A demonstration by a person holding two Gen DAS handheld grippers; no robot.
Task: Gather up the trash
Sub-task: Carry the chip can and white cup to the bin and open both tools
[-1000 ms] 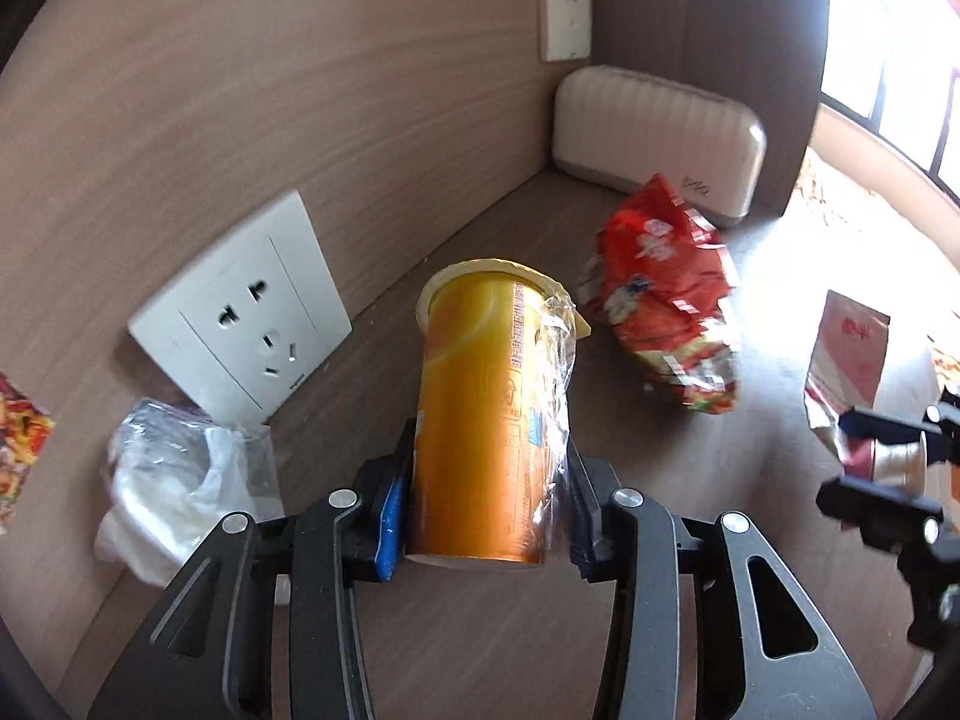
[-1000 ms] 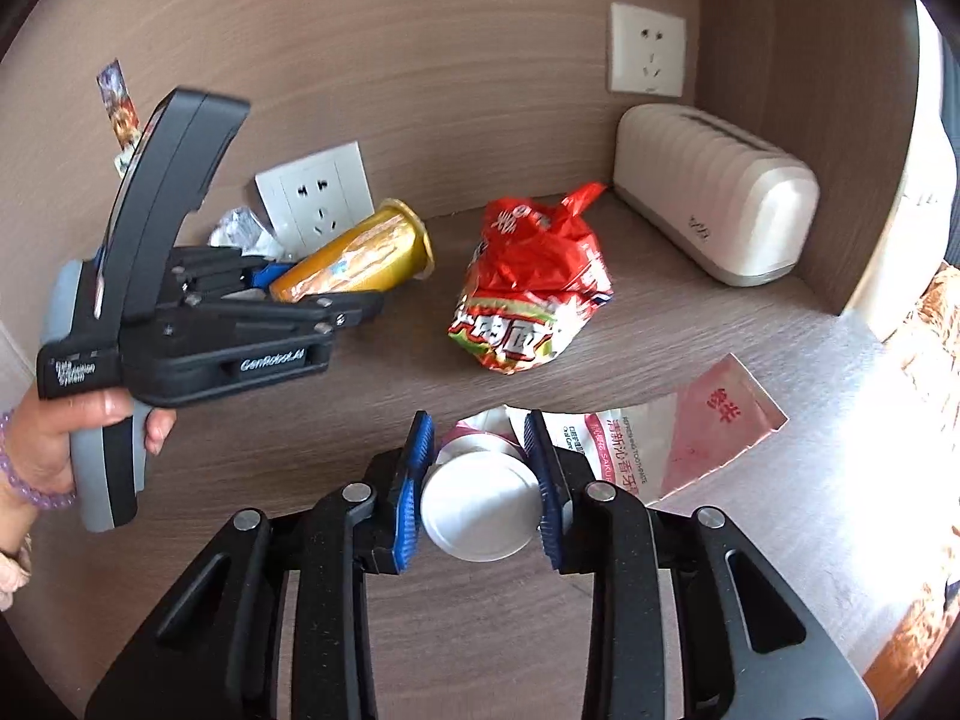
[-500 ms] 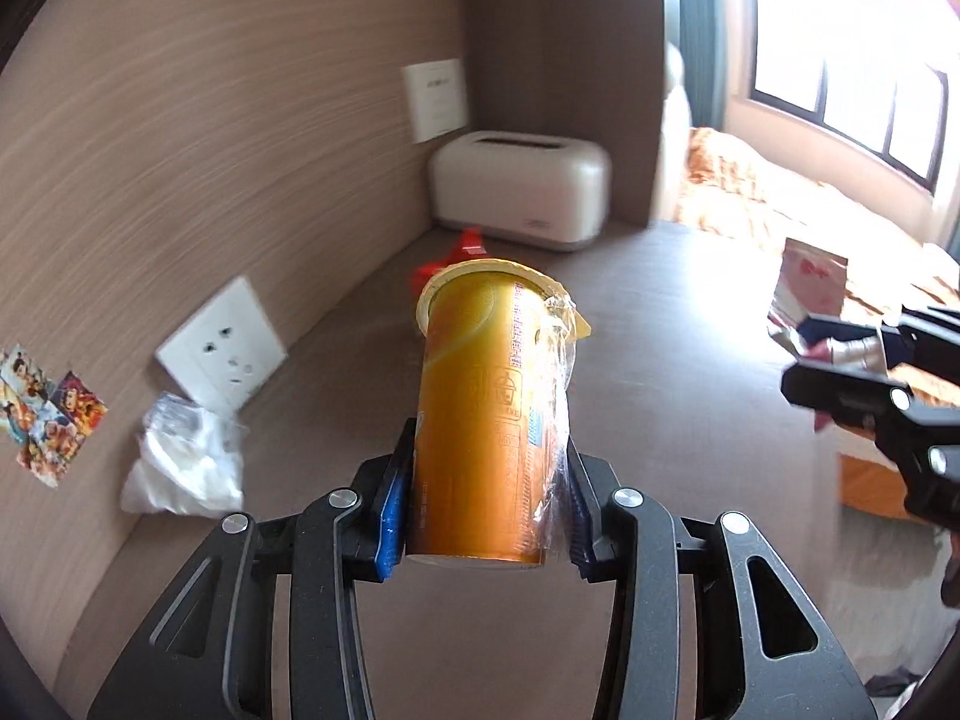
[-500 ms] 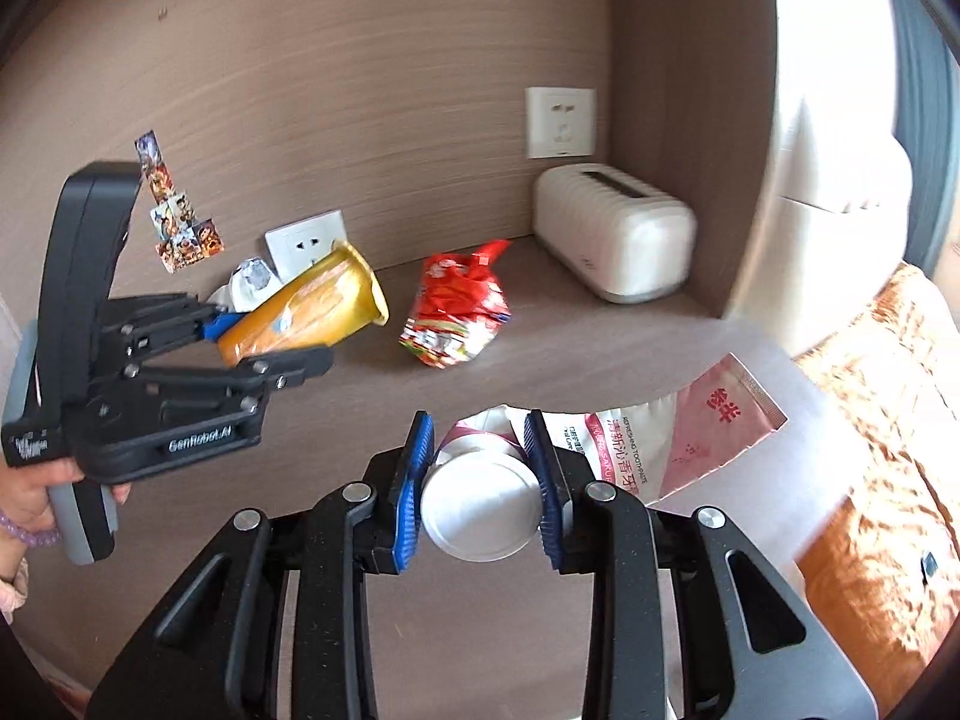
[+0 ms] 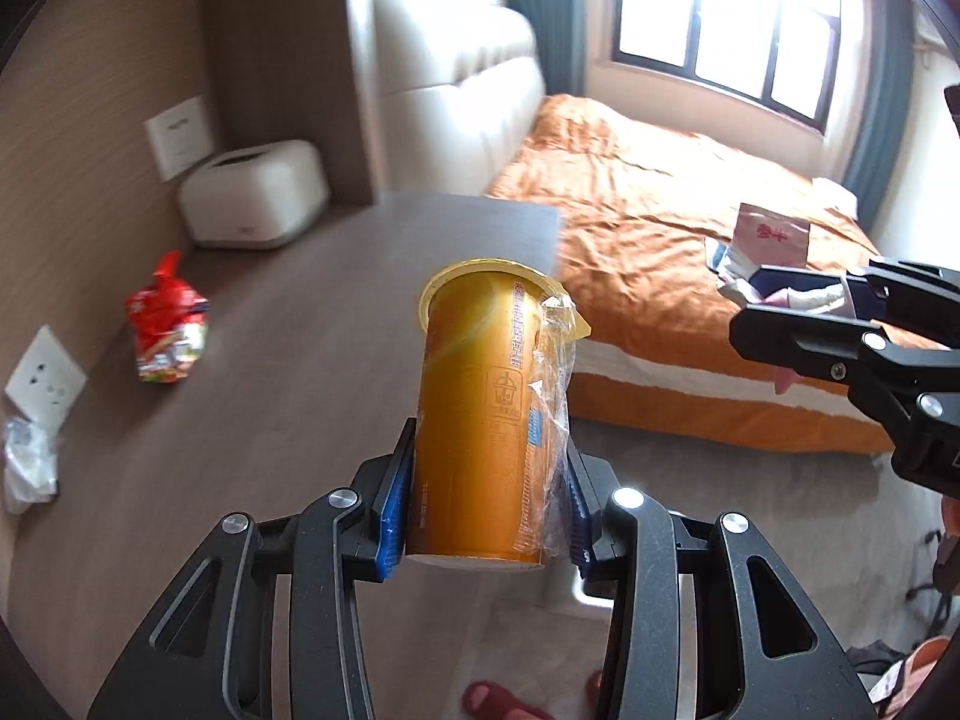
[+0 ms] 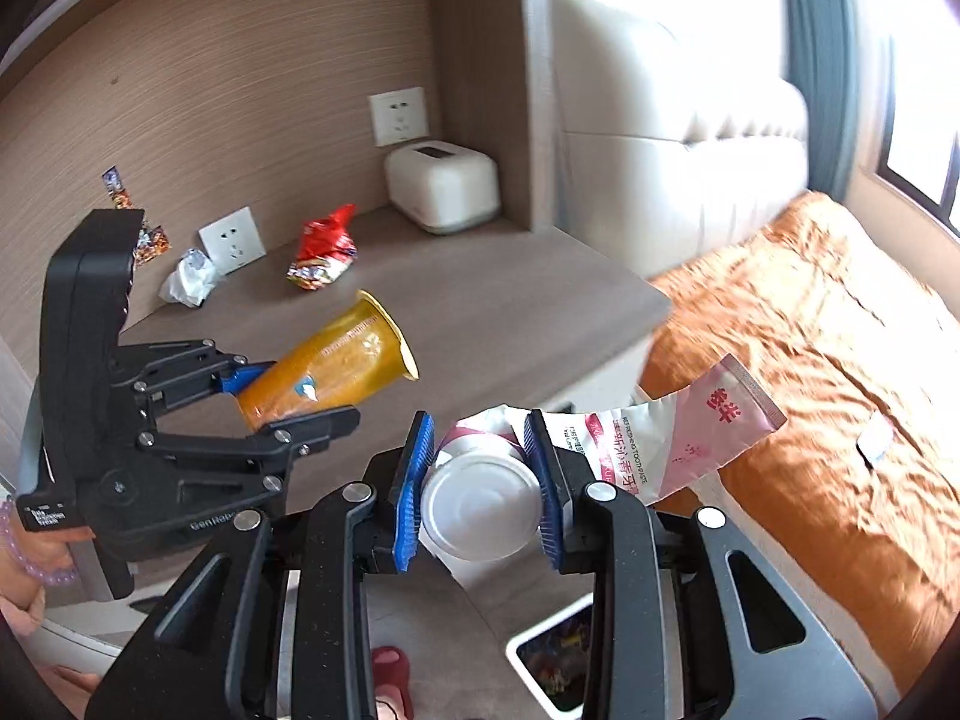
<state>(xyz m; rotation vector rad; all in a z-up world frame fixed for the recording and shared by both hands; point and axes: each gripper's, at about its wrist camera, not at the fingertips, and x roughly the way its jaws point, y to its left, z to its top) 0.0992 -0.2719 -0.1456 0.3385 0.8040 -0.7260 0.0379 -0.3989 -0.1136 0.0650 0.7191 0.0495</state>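
Over the desk edge, left gripper (image 5: 483,498): clamped on orange cup (image 5: 486,408)
Right gripper (image 6: 480,474): clamped on toothpaste tube (image 6: 678,438)

Wood-grain desk (image 6: 480,312), beyond the left hand-held gripper (image 5: 480,480). On it: white box (image 6: 443,187) at far corner; red snack bag (image 6: 321,249) ahead-left; crumpled clear plastic (image 6: 191,281) by wall, furthest left.

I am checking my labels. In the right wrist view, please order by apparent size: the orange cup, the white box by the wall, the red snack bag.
1. orange cup, largest, though it is nearest the camera
2. white box
3. red snack bag, only slightly smaller than the box, so the order of these two is unsure
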